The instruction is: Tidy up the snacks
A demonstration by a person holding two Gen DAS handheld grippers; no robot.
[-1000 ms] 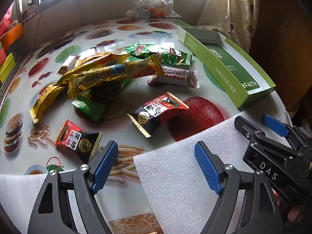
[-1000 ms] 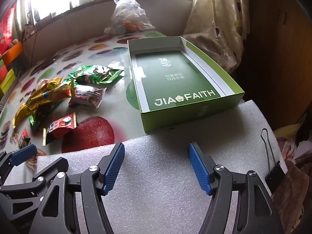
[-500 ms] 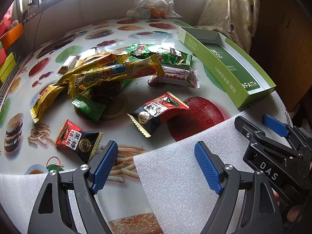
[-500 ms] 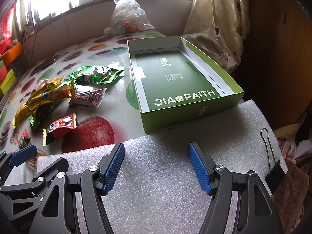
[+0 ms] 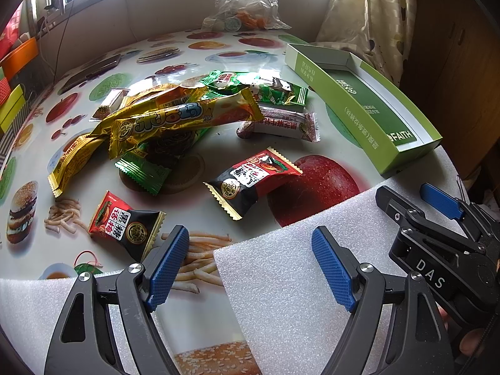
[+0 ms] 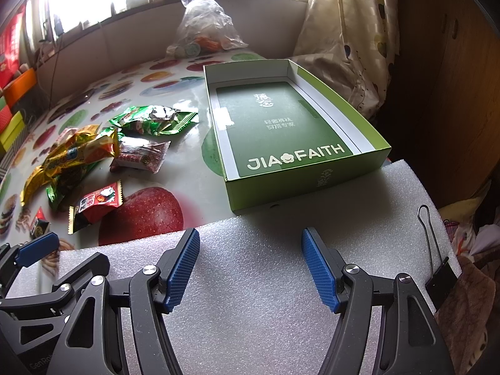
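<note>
While both tools rest low over the white foam sheet (image 6: 265,281) at the tabletop's near edge, left gripper (image 5: 250,268) and right gripper (image 6: 250,268) stand spread, holding nothing. Snack packets (image 5: 187,118): heaped mid-table, left of the green box (image 6: 281,125), which sits open at the right edge.

The left gripper (image 5: 250,265) is hovering low with its jaws spread wide, gripping nothing; the right gripper (image 6: 251,268) is hovering beside it, likewise spread.
</note>
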